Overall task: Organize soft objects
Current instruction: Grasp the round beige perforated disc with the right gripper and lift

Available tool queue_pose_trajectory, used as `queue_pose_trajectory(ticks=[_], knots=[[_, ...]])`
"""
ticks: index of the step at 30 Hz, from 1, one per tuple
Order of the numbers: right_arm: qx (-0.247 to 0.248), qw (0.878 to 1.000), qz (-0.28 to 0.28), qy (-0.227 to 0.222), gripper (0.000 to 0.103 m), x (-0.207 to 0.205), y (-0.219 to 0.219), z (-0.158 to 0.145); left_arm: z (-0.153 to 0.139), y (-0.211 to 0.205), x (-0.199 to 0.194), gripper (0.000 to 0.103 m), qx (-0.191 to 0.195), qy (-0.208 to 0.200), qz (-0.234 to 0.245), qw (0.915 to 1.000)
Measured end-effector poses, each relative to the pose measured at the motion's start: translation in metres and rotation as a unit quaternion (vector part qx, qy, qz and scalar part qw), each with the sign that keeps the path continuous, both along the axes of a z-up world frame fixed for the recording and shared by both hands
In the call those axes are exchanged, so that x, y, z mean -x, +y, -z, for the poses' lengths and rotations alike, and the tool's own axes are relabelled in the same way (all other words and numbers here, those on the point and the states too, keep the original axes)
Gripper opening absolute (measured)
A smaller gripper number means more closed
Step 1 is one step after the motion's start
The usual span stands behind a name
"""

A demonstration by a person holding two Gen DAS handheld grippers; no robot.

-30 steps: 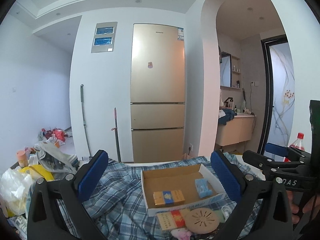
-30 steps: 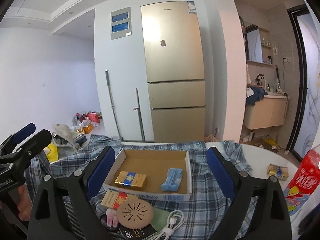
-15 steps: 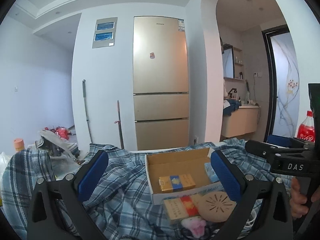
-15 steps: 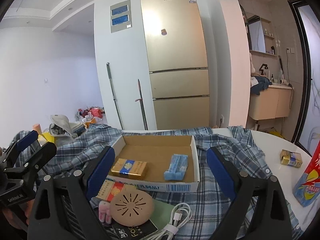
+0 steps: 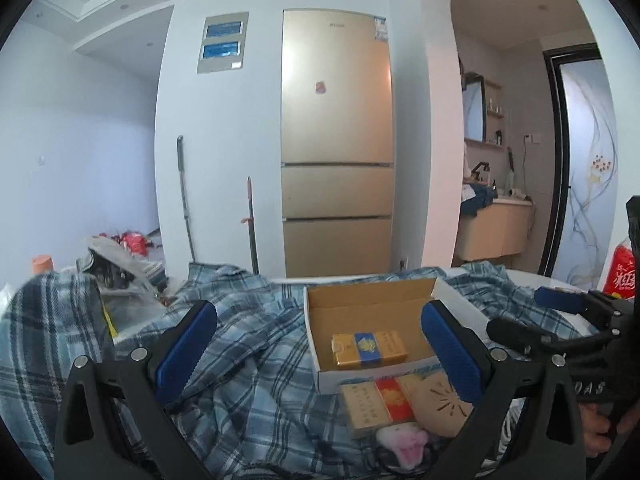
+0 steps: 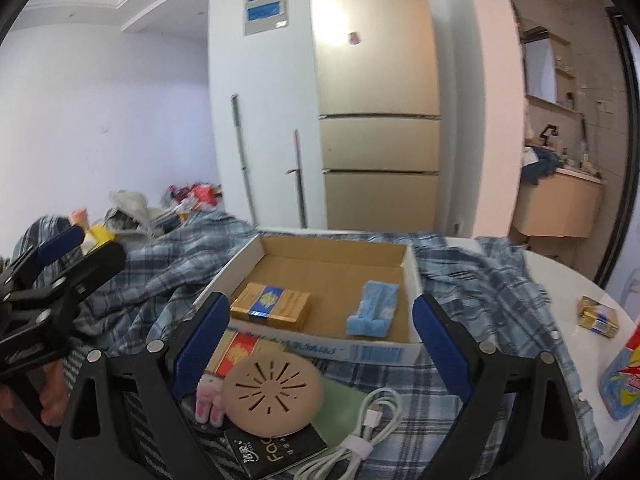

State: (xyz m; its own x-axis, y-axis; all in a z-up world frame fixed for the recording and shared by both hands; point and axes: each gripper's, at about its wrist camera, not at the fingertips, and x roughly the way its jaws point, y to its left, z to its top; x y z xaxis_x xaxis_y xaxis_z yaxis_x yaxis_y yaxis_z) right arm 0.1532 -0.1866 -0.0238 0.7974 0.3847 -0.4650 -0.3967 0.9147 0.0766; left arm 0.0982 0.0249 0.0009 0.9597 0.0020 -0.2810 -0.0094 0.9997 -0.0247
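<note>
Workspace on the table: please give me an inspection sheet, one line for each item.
Surface: white table, mostly covered by cloth.
Job's things: plaid shirt spread and rumpled; blue soft item in the cardboard box.
Clutter: gold pack in box; round beige disc, pink toy, red-gold pack in front.
Grippers: left gripper and right gripper open, empty.
Cables: white cable, coiled.
Surroundings: gold fridge, bags on floor.

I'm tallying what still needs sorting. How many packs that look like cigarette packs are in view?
3. A gold and blue pack lies inside the cardboard box; a gold and red pack lies in front of it; a gold pack sits on the table at right. The plaid shirt may hide more.
</note>
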Motion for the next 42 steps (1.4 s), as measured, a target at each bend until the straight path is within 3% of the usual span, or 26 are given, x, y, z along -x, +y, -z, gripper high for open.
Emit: queue_pose_trajectory(ticks=[2,9,12,21,27,31,36,42], knots=[[0.007,0.999,-0.021,0.032,0.092,-0.007,0.006,0.010,0.002,0.000,-0.003,0.103,0.000,0.009,-0.001,1.0000],[0.079,0.994,-0.040,0.070,0.092,-0.014,0.030,0.034,0.006,0.003,-0.009,0.103,0.005,0.033,-0.013,0.9994],[0.084,0.991,-0.053,0.092,0.092,-0.018,0.033,0.041,0.007,0.011,-0.011,0.103,0.030,0.045,-0.011,0.9985],[0.116,0.981,-0.074,0.137,0.087,-0.026,0.047,0.060,0.008,0.009,-0.010,0.103,0.018,0.044,-0.017,0.9987],[0.110,0.980,-0.080,0.146,0.081,-0.026,0.047,0.062,0.009,0.011,-0.014,0.103,0.027,0.058,-0.002,0.9980],[0.098,0.983,-0.070,0.137,0.078,-0.023,0.041,0.056,0.010,0.015,-0.016,0.103,0.040,0.071,0.005,0.9967],[0.060,0.995,-0.028,0.082,0.078,-0.012,0.016,0.031,0.011,0.010,-0.018,0.103,0.031,0.077,0.015,0.9964],[0.023,0.999,0.040,0.026,0.078,-0.008,-0.016,0.007,0.023,-0.009,-0.028,0.101,0.012,0.136,0.077,0.9876]])
